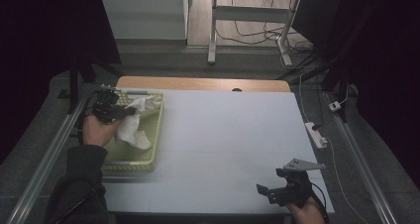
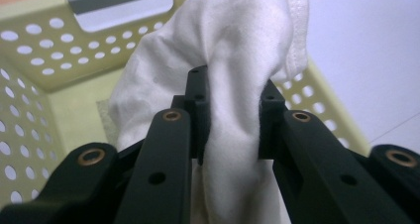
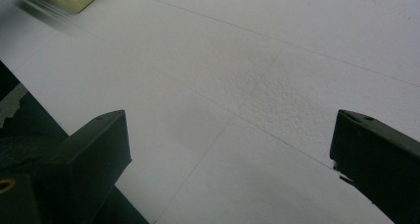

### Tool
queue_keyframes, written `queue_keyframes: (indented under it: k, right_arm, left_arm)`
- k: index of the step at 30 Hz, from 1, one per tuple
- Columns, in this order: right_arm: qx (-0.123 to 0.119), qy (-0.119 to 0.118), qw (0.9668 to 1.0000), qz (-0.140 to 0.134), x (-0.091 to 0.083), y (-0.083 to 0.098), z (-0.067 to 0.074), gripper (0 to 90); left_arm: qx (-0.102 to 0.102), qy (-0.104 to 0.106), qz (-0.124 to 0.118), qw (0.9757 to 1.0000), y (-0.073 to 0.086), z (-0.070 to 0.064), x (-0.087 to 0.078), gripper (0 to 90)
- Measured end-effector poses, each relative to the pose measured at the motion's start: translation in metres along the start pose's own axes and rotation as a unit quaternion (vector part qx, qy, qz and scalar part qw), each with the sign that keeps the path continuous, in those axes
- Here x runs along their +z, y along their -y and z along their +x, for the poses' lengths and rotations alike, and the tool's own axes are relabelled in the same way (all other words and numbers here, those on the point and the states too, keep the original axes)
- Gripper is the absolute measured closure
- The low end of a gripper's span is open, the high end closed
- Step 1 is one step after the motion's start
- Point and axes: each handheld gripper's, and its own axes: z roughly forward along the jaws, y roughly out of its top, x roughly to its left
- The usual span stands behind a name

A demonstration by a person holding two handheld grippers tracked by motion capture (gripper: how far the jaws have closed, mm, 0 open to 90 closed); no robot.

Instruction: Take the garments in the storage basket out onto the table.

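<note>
I see a white-topped table (image 1: pixel 223 144), the broadest thing here. At its left edge, beneath my left gripper (image 2: pixel 230 110), sits a perforated yellow-green basket (image 1: pixel 157 135). That gripper's jaws are clamped on a bunched white cloth (image 2: pixel 233 60), which hangs between them, above the basket floor. My right gripper (image 1: pixel 270 190) rests apart, jaws wide, nothing between them. I judge the trailing cloth could snag the basket rim and drag it.

Dim, dark-cornered high view; near the lenses both gripper views blur, and one corner smears.
</note>
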Motion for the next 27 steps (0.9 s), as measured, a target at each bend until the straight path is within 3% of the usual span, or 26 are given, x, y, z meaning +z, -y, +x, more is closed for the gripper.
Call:
queue_keyframes:
  k: [11,17,27]
  right_arm:
    - [-0.001,0.0,1.0,-0.001,0.0,0.0,0.0,1.8]
    - [0.0,-0.001,1.0,-0.002,0.0,0.0,0.0,1.8]
    - [0.0,-0.001,1.0,-0.002,0.0,0.0,0.0,1.8]
  left_arm:
    - [0.009,0.018,-0.046,0.9987,-0.009,-0.015,-0.025,75.3]
    - [0.009,0.059,-0.08,0.995,-0.016,-0.025,-0.043,75.3]
    - [0.043,0.08,-0.099,0.9909,-0.028,-0.054,-0.06,75.2]
